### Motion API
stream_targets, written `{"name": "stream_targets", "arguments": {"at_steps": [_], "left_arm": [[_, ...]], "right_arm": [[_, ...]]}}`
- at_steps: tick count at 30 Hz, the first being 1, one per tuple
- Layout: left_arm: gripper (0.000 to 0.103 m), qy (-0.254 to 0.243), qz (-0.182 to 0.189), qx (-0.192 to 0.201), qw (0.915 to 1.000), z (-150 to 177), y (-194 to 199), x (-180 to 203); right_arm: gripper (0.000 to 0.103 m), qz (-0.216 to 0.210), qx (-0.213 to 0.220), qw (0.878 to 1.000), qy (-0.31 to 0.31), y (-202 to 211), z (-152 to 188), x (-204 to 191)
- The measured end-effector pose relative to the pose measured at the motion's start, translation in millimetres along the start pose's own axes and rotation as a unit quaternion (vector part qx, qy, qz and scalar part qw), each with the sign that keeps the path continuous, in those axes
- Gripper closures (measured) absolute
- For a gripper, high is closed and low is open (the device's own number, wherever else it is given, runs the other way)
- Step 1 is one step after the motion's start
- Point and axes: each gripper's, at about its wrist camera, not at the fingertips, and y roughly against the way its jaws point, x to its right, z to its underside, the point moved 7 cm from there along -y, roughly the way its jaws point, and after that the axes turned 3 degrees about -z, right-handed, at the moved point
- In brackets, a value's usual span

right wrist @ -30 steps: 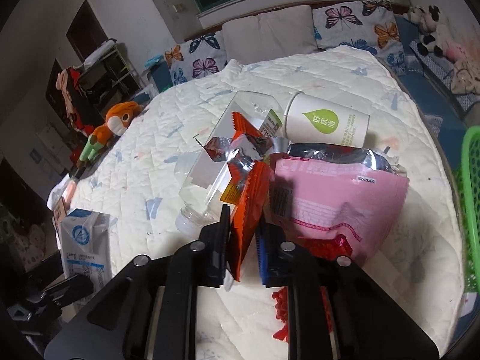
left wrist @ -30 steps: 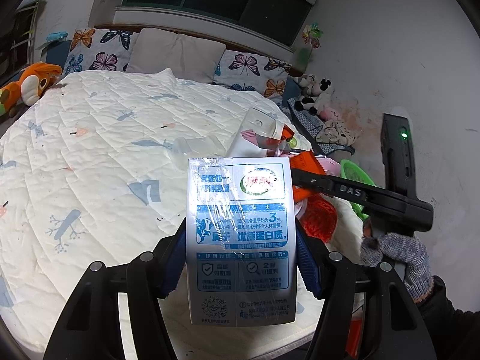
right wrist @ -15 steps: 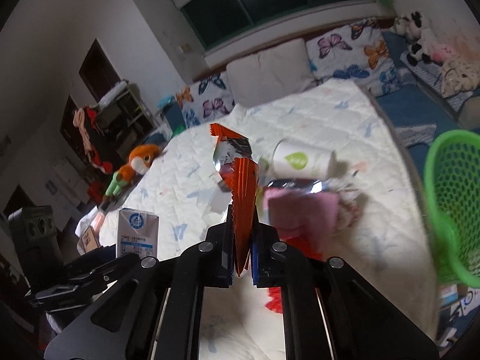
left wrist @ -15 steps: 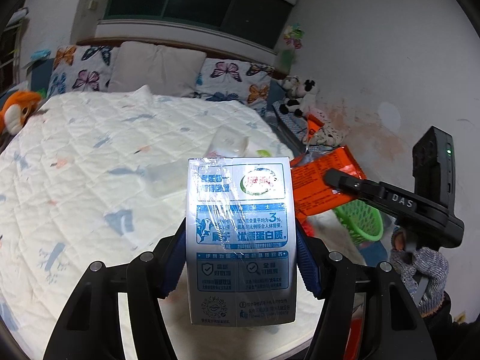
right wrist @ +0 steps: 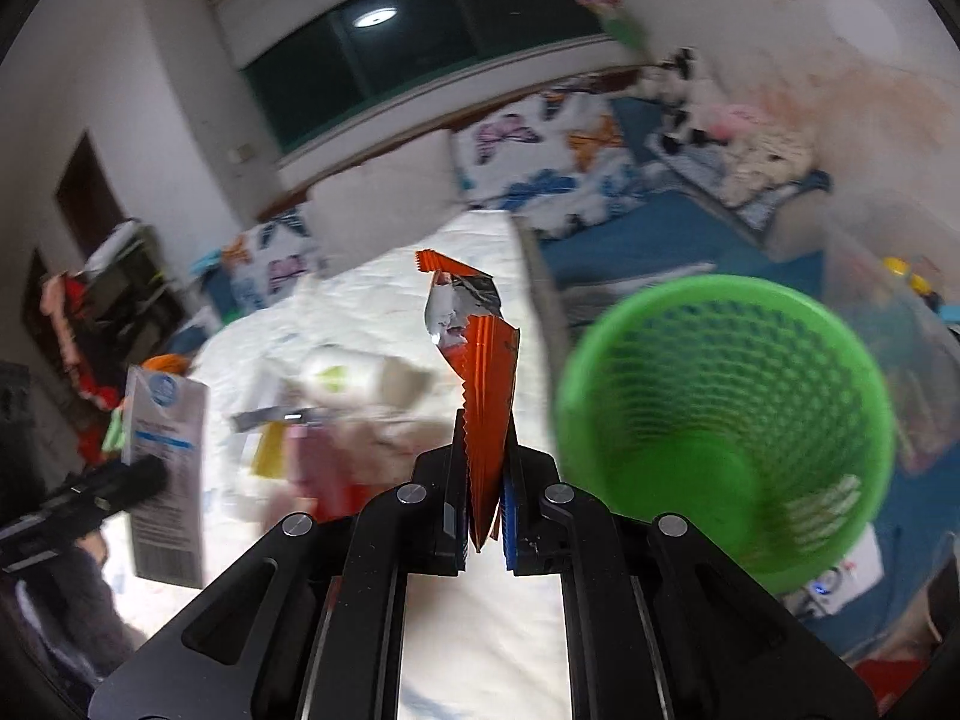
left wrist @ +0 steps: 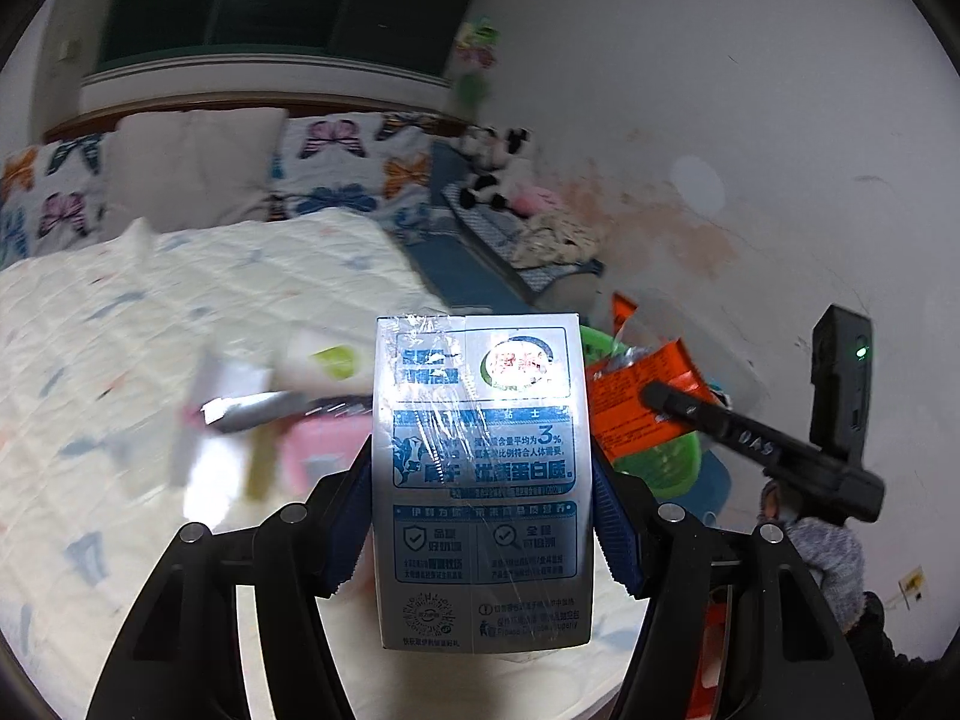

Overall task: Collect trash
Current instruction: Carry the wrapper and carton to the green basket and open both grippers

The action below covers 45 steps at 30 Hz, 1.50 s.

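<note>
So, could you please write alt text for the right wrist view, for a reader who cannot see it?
The right hand-held gripper is shut on an orange snack wrapper, beside an open green mesh basket on the right. Behind lies a bed with blurred litter; at left, a milk carton.
</note>
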Motion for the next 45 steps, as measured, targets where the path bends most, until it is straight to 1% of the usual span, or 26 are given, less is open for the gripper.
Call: {"name": "stream_targets", "arguments": {"at_steps": [3,8,10,15,16,17,19,21,22,24,28,33,38,40,45], "left_arm": [[0.041,-0.022,0.012,-0.006,0.9997,-13,-22,24],[0.041,-0.046,0.027,-0.020,0.9984,-28,-55,56],[0.041,-0.052,0.032,-0.025,0.9978,-32,-67,66],[0.041,-0.060,0.044,-0.043,0.9963,-41,-104,87],[0.041,-0.061,0.044,-0.046,0.9961,-42,-109,89],[0.041,-0.061,0.046,-0.053,0.9957,-42,-118,92],[0.041,-0.061,0.047,-0.062,0.9951,-43,-132,98],[0.041,-0.065,0.045,-0.069,0.9944,-42,-143,104],[0.041,-0.068,0.043,-0.073,0.9941,-42,-150,105],[0.041,-0.074,0.040,-0.082,0.9932,-38,-160,112],[0.041,-0.083,0.033,-0.093,0.9917,-37,-179,124],[0.041,-0.082,0.030,-0.115,0.9895,-28,-202,137],[0.039,-0.084,0.031,-0.134,0.9869,-21,-220,147],[0.028,-0.083,0.032,-0.133,0.9871,-21,-224,149],[0.027,-0.084,0.037,-0.125,0.9878,-20,-218,151]], "right_arm": [[0.094,0.029,-0.002,0.999,-0.013,1,5,31],[0.094,0.060,-0.015,0.998,-0.028,-3,15,65],[0.091,0.067,-0.019,0.997,-0.040,-5,20,79],[0.090,0.078,-0.027,0.995,-0.061,-7,26,106],[0.087,0.078,-0.029,0.994,-0.066,-8,27,110],[0.086,0.077,-0.030,0.994,-0.070,-8,26,112],[0.073,0.081,-0.028,0.994,-0.073,-5,29,117],[0.065,0.085,-0.025,0.993,-0.074,-2,28,119],[0.064,0.086,-0.023,0.993,-0.075,1,29,120],[0.062,0.086,-0.019,0.993,-0.079,5,30,123],[0.057,0.084,-0.012,0.993,-0.081,16,33,127],[0.052,0.084,-0.006,0.993,-0.084,27,39,130],[0.051,0.085,-0.007,0.992,-0.093,32,45,134],[0.051,0.085,-0.006,0.992,-0.096,34,47,135],[0.051,0.085,-0.004,0.992,-0.096,37,47,131]]}}
